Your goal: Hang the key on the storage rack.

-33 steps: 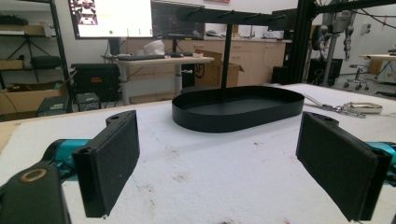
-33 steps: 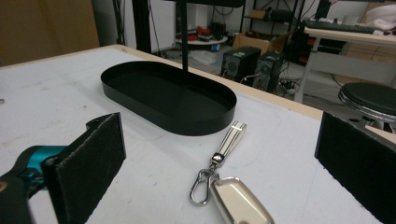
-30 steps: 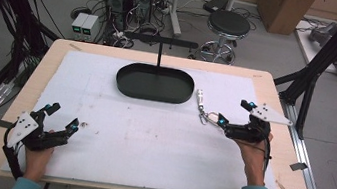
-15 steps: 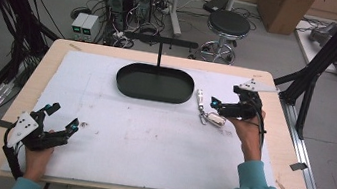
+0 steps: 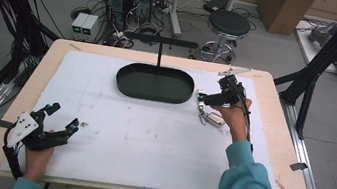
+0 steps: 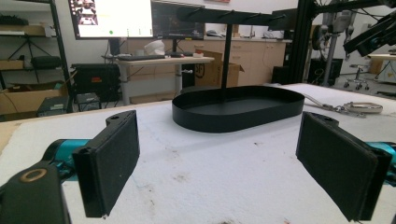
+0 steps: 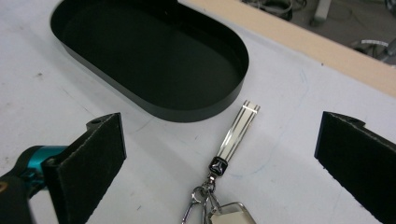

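A keychain (image 5: 208,114) with a silver strap (image 7: 237,132) and a ring of metal clips lies on the white mat, just right of the black oval tray (image 5: 154,85). My right gripper (image 5: 202,98) hovers over the keychain's strap end, open, its jaws wide on either side of the strap (image 7: 229,149) without touching it. The tray's rim (image 7: 154,110) is close ahead on the left. My left gripper (image 5: 64,116) rests open and empty near the table's front left corner (image 6: 224,163), facing the tray (image 6: 238,116) and the distant keychain (image 6: 359,108).
A black T-shaped hanger post (image 5: 160,48) rises from the tray's far side (image 6: 227,60). The white mat (image 5: 149,142) covers most of the wooden table. A stool (image 5: 228,25), computers and cables stand on the floor beyond the table.
My right gripper has moved forward and to the left, from the right edge of the table to a spot over the keychain beside the tray. The left gripper has stayed put.
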The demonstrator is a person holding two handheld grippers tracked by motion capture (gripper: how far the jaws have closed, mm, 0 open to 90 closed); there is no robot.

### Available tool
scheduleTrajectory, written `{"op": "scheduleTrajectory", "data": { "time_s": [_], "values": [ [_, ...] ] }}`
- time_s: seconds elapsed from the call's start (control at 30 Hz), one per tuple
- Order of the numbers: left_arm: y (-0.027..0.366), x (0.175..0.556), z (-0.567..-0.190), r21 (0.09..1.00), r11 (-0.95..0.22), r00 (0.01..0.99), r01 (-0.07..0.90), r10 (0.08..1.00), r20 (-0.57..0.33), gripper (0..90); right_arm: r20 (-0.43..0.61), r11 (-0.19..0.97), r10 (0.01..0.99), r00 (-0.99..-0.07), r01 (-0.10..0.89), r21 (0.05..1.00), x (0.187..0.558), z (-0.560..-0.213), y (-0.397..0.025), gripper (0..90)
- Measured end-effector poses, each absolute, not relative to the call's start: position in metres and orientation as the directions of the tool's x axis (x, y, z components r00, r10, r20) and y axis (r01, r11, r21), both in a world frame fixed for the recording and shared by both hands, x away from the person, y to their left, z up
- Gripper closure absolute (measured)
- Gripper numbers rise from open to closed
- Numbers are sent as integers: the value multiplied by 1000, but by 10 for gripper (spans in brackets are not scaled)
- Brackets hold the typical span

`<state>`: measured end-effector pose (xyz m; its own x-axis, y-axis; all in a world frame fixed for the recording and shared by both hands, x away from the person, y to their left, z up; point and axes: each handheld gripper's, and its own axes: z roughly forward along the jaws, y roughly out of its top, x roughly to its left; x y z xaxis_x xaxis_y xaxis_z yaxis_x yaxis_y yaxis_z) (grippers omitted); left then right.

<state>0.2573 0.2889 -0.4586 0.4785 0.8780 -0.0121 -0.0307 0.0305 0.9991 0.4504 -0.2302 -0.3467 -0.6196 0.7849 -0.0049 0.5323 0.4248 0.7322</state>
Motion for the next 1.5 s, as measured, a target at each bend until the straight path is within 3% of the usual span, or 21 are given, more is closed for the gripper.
{"op": "scheduleTrajectory", "data": {
  "time_s": [0.83, 0.97, 1.27, 1.5],
  "values": [
    [289, 258, -459, 999, 33, 477, -29, 879, -15, 139, 36, 425, 853, -521, 732, 532, 490, -371, -209, 62],
    [289, 258, -459, 999, 34, 477, -29, 879, -16, 139, 52, 423, 860, -507, 766, 483, 495, -379, -207, 146],
    [289, 258, -459, 999, 38, 476, -28, 879, -20, 139, 53, 420, 872, -487, 799, 430, 501, -389, -204, 171],
    [289, 258, -459, 999, 38, 476, -27, 879, -21, 139, 25, 425, 882, -471, 816, 392, 504, -395, -204, 242]
  ]
}}
